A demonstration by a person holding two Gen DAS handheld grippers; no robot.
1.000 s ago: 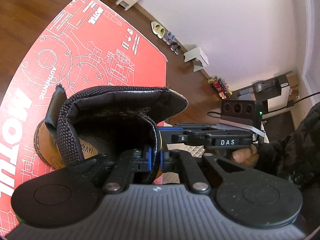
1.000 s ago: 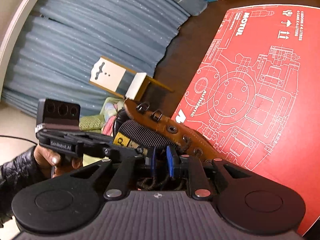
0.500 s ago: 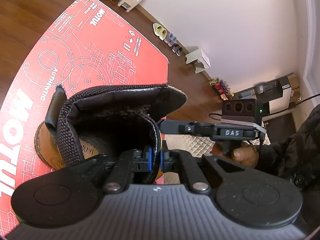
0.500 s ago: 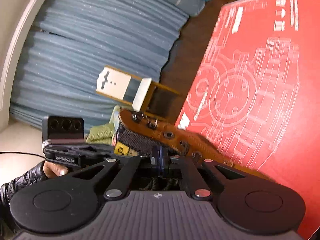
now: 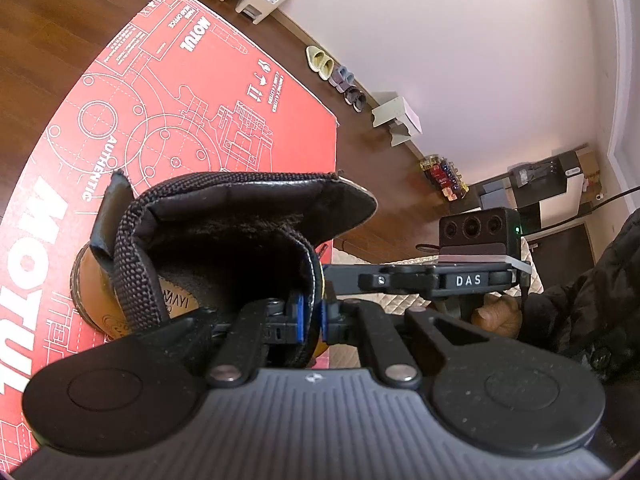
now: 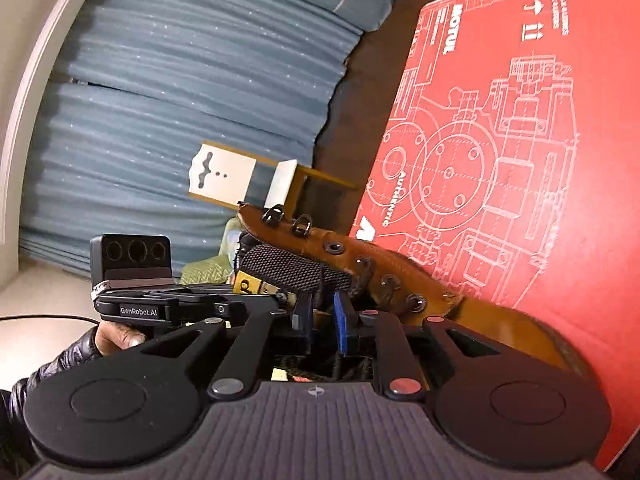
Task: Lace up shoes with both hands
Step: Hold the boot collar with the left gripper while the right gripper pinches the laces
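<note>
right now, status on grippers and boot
Left gripper clamped on boot collar. Right gripper opening beside tongue, nothing gripped. Lace part threaded.

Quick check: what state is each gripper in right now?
Left gripper: shut on the boot collar.
Right gripper: jaws opening, pads apart, gripping nothing; dark lace lies just beyond them.

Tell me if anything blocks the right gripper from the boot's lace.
Nothing visible does: the right gripper, jaws opening with nothing clearly between them, is at the boot, the dark lace just ahead by the eyelets.
</note>
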